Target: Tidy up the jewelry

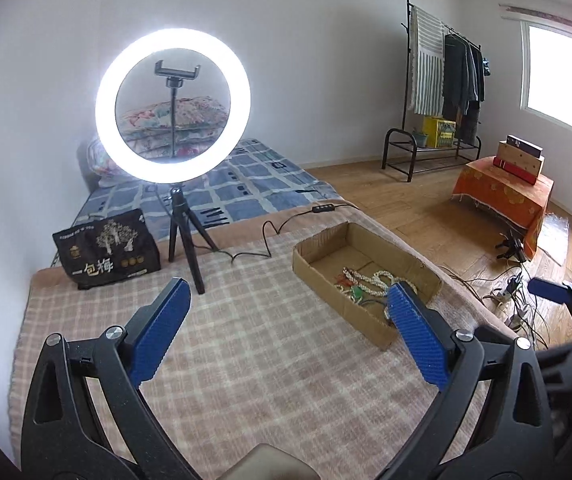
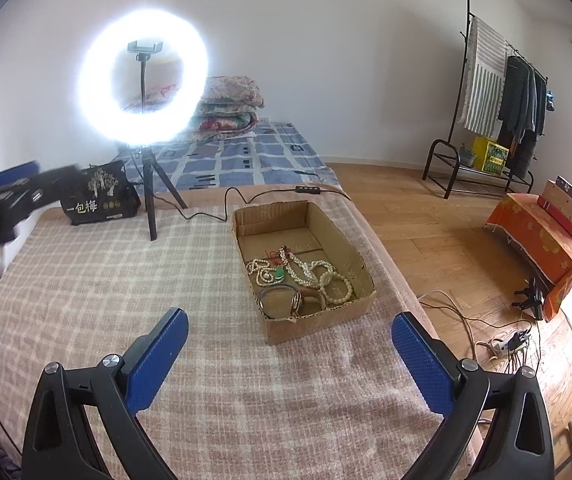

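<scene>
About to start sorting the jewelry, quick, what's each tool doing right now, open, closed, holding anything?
Left tool: open, holding nothing, above the checked blanket.
Right tool: open, holding nothing, short of the cardboard box.

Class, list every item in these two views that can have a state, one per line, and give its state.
left tool: open, holding nothing
right tool: open, holding nothing
cardboard box: open-topped, upright on the blanket
jewelry: piled loose in the box's near end
ring light: switched on, upright on its tripod
phone clamp: holding no phone
black bag: upright, closed
</scene>
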